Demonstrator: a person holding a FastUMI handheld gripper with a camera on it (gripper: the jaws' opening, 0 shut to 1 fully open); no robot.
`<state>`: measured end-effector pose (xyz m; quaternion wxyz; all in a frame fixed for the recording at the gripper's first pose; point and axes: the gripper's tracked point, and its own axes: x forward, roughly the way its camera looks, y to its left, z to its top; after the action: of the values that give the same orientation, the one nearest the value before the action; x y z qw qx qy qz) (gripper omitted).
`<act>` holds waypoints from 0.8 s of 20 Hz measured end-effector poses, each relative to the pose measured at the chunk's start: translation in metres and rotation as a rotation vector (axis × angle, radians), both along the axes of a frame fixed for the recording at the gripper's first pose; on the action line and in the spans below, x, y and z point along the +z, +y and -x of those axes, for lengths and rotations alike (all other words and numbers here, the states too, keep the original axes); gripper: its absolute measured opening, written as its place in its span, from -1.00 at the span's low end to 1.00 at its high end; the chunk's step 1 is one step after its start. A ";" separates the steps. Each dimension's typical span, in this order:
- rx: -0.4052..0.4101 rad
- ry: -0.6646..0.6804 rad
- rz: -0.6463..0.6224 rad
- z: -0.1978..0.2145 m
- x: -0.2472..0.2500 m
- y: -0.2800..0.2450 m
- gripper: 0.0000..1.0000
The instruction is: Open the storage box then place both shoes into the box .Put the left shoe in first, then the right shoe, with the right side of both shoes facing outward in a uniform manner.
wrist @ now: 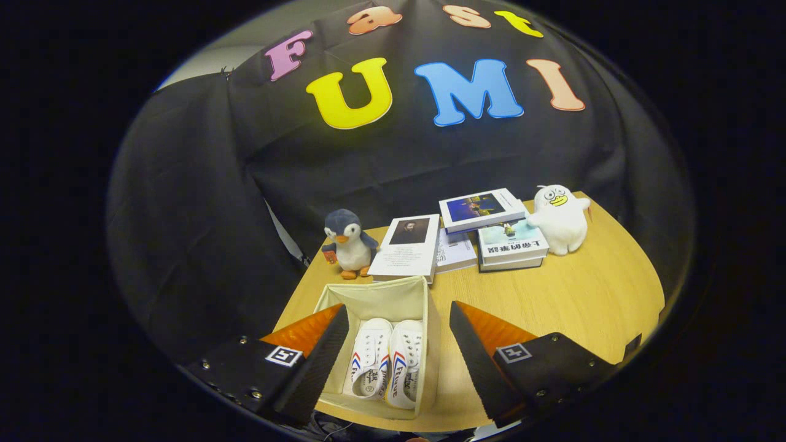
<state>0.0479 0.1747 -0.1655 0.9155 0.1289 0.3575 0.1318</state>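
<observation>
Two shoes (pixel 385 363) in storage box (pixel 374 294), between open gripper (pixel 396 344) fingers.

A penguin plush (pixel 350 244), several books (pixel 457 236) and a white duck plush (pixel 560 219) sit on the wooden table (pixel 589 294).

Light wood-grain table (pixel 589 294) with a curved far edge. Directly on it:
- open cream fabric storage box (pixel 430 331), near edge, two white canvas shoes inside
- grey-and-white plush penguin with orange feet (pixel 350 244), upright, just behind the box's far left corner
- white paperback with a dark portrait cover (pixel 406 248), flat, just beside the penguin and just behind the box
- thin white booklet (pixel 455 253), partly tucked under neighbouring books
- stack of books, pale blue cover (pixel 513 244), with a white book with a blue picture (pixel 482 209) lying skewed on top
- white plush duck with yellow beak (pixel 560 219), upright, touching the stack
</observation>
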 end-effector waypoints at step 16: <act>-0.175 -0.391 0.210 -0.003 0.115 -0.198 0.98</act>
<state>0.0505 -0.0237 -0.0502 0.9837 0.0355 0.1724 0.0365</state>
